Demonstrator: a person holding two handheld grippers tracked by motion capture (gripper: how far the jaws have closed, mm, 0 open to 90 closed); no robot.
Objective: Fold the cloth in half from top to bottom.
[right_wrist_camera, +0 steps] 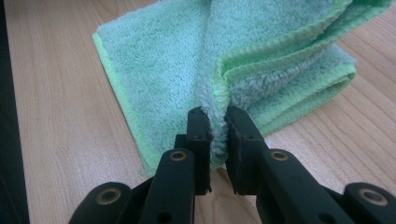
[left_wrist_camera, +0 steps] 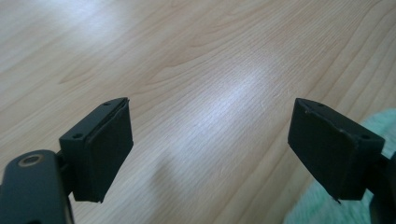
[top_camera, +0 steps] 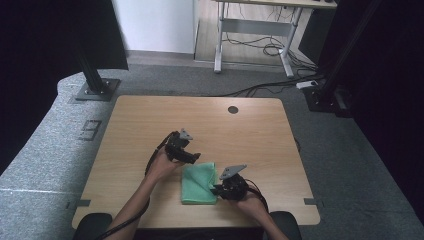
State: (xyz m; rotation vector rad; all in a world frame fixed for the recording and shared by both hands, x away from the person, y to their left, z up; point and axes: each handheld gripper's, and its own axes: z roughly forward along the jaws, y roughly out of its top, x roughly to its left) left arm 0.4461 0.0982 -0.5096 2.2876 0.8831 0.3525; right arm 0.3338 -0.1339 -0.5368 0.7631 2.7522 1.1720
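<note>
A folded green cloth (top_camera: 198, 182) lies near the front middle of the wooden table (top_camera: 150, 115). My right gripper (top_camera: 216, 190) is at its right edge, shut on a raised fold of the green cloth (right_wrist_camera: 261, 56); the pinch sits at the right gripper (right_wrist_camera: 218, 135). My left gripper (top_camera: 195, 158) hovers at the cloth's upper left corner, and the left gripper (left_wrist_camera: 210, 149) stands open over bare wood with nothing between its fingers. A corner of the cloth (left_wrist_camera: 378, 126) peeks in at the right of that view.
A round cable hole (top_camera: 233, 109) is set near the table's far edge. Black frame posts (top_camera: 92, 75) stand on the grey carpet at both far corners, and a desk with cables (top_camera: 260, 45) is behind.
</note>
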